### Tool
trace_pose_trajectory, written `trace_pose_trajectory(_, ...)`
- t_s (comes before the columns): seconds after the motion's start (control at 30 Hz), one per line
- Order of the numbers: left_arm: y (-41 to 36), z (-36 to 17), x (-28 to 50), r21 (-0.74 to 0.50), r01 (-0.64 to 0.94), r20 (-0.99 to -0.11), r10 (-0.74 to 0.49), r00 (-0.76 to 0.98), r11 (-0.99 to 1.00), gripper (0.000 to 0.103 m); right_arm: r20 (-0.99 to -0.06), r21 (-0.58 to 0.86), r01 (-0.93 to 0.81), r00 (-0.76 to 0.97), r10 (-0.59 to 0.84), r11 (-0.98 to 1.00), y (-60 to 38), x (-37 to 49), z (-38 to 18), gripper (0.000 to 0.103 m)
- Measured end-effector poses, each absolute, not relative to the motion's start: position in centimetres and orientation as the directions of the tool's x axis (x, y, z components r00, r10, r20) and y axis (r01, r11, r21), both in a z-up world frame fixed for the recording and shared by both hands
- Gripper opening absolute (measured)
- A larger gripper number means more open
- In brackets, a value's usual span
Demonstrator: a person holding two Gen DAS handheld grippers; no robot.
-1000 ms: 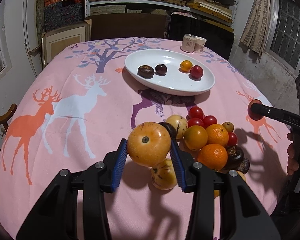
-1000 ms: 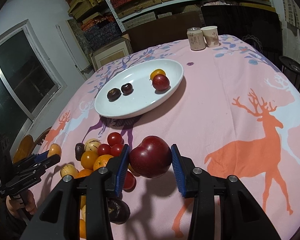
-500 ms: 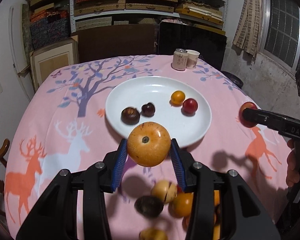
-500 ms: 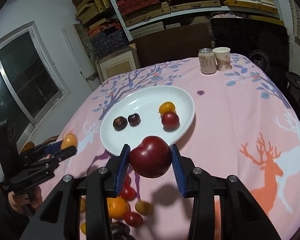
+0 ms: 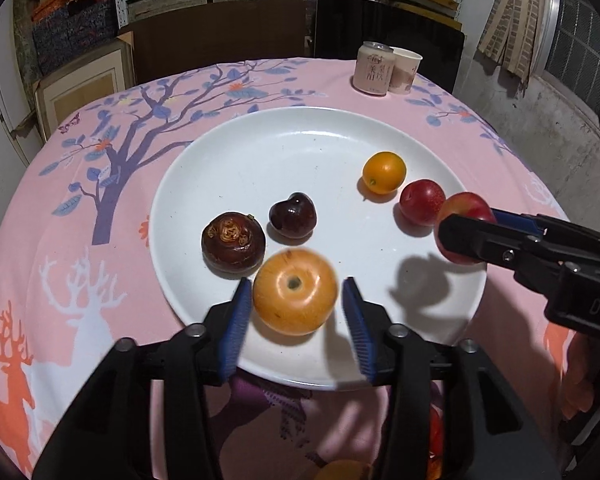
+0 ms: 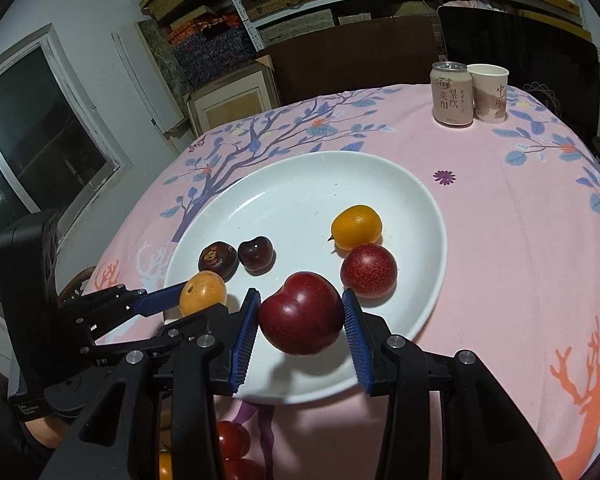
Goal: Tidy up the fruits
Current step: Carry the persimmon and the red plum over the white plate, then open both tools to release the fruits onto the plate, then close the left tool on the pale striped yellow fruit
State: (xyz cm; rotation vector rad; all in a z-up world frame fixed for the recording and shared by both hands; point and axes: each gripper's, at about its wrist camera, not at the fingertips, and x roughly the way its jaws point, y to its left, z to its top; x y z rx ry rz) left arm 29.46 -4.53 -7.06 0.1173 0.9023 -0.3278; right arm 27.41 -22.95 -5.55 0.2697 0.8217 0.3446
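Grippers opening over the white plate, a fruit between each pair of pads.

Left gripper [image 5: 296,312] has its jaws spreading; the yellow-orange fruit [image 5: 295,297] sits between the blue pads with a gap on both sides, above the plate's [image 5: 300,128] near rim. Right gripper [image 6: 300,314] is also opening, and the dark red plum [image 6: 301,313] lies between its pads with a sliver of space on each side, over the plate's near part. Beyond them on the plate rest a brown chestnut-like fruit [image 5: 233,241], a dark cherry [image 5: 293,215], a small orange [image 5: 384,172] and a red plum [image 5: 421,202]. Farther off on the pink deer tablecloth [image 6: 520,240] stand a can [image 6: 451,94] and a paper cup [image 6: 490,93], touching each other.
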Motion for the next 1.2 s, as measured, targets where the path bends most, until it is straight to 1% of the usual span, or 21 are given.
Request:
trace_pose_trajectory(0.07, -4.1, -6.2, 28.8, -0.023, 0.311, -0.757, -0.22, 0.615, 0.95, 0.072, -0.643, 0.357, -0.182, 0.664, 0.383, 0.916, -23.4, 26.8, -5.0, 0.059)
trace_pose_trajectory(0.1, -3.9, -5.8, 28.4, -0.022, 0.311, -0.747, -0.222, 0.627, 0.95, 0.074, -0.636, 0.355, -0.181, 0.673, 0.379, 0.917, -23.5, 26.5, -4.8, 0.06)
trace_pose_trajectory(0.27, -2.5, -3.7, 25.0, -0.038, 0.311, -0.715, -0.243, 0.656, 0.95, 0.076, -0.605, 0.375, -0.176, 0.697, 0.384, 0.91, -24.8, 23.8, -3.3, 0.06)
trace_pose_trajectory(0.43, -0.6, -3.4, 19.0, -0.016, 0.342, -0.714, -0.25, 0.654, 0.94, 0.077, -0.597, 0.373, -0.163, 0.712, 0.371, 0.913, -26.4, 18.3, -3.6, 0.06)
trace_pose_trajectory(0.63, 2.3, -5.2, 11.0, -0.017, 0.366, -0.733, -0.261, 0.628, 0.93, 0.078, -0.608, 0.405, -0.105, 0.711, 0.353, 0.908, -28.3, 12.6, -6.9, 0.061)
trace_pose_trajectory(0.77, 2.9, -7.6, 8.9, 0.016, 0.354, -0.763, -0.218, 0.609, 0.935, 0.078, -0.631, 0.424, -0.08, 0.688, 0.358, 0.902, -28.5, 10.6, -8.9, 0.061)
trace_pose_trajectory(0.83, 2.9, -8.6, 9.0, 0.004, 0.339, -0.778, -0.21, 0.593, 0.941, 0.078, -0.64, 0.418, -0.082, 0.68, 0.358, 0.905, -28.2, 10.0, -9.3, 0.061)
trace_pose_trajectory(0.87, 2.8, -9.1, 9.2, -0.005, 0.332, -0.78, -0.212, 0.588, 0.943, 0.077, -0.642, 0.413, -0.084, 0.679, 0.356, 0.907, -28.0, 9.7, -9.4, 0.061)
trace_pose_trajectory(0.93, 2.5, -9.7, 9.6, -0.015, 0.323, -0.788, -0.21, 0.579, 0.946, 0.072, -0.637, 0.398, -0.097, 0.686, 0.351, 0.912, -27.7, 9.1, -8.9, 0.061)
trace_pose_trajectory(0.97, 2.2, -10.0, 9.8, -0.02, 0.33, -0.791, -0.217, 0.572, 0.944, 0.064, -0.634, 0.385, -0.103, 0.692, 0.344, 0.917, -27.6, 8.8, -8.7, 0.061)
trace_pose_trajectory(1.03, 1.7, -10.4, 9.8, -0.031, 0.348, -0.789, -0.237, 0.567, 0.937, 0.053, -0.629, 0.349, -0.111, 0.708, 0.32, 0.931, -27.2, 8.1, -8.1, 0.061)
trace_pose_trajectory(1.07, 1.4, -10.3, 9.6, -0.031, 0.367, -0.78, -0.252, 0.572, 0.93, 0.039, -0.627, 0.338, -0.112, 0.713, 0.313, 0.934, -27.2, 7.8, -7.9, 0.061)
trace_pose_trajectory(1.13, 1.0, -10.2, 8.9, 0.007, 0.375, -0.762, -0.238, 0.602, 0.927, 0.039, -0.623, 0.327, -0.115, 0.72, 0.306, 0.938, -27.2, 7.5, -7.6, 0.061)
trace_pose_trajectory(1.2, 1.5, -9.6, 8.6, -0.019, 0.375, -0.735, -0.268, 0.623, 0.927, 0.039, -0.626, 0.325, -0.116, 0.717, 0.305, 0.939, -27.3, 7.4, -7.7, 0.061)
